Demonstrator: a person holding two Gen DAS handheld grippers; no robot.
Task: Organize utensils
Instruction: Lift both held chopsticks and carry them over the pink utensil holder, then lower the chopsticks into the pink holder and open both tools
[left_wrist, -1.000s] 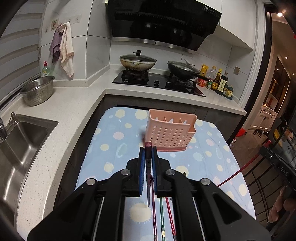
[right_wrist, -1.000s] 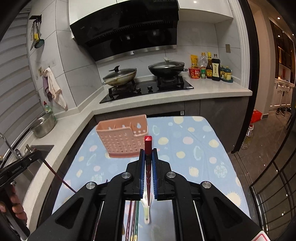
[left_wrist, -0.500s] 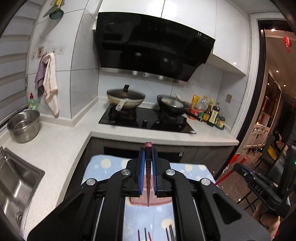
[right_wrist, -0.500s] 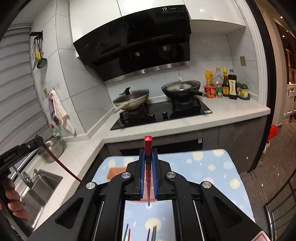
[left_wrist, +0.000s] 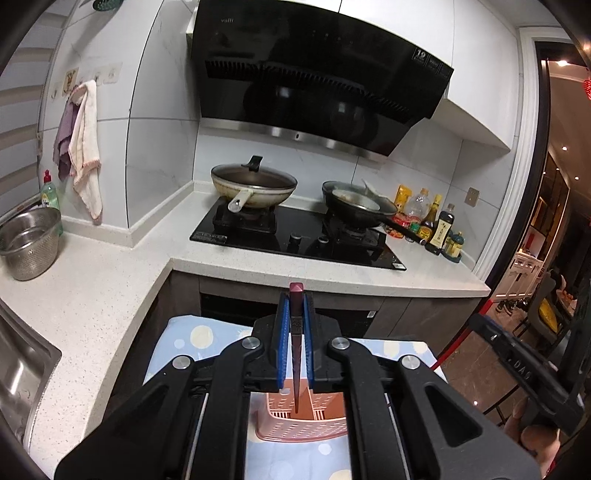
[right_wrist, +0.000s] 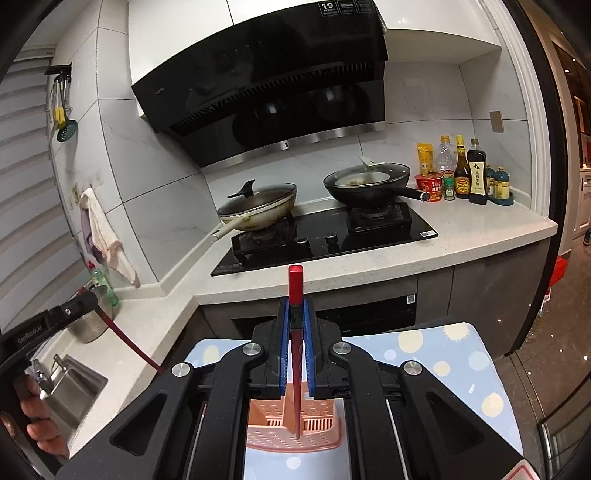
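Left gripper (left_wrist: 295, 314) and right gripper (right_wrist: 295, 317), fingers clamped together, both tilted slightly downward.

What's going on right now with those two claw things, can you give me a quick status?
Left gripper jaws shut on dark red chopstick. Right gripper jaws shut on bright red chopstick. Both tips above pink holder. Nothing in the way.

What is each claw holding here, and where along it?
Left claw: a dark red chopstick, gripped near its thick end. Right claw: a red chopstick, gripped just below its thick end. Both tips hang over the pink basket.
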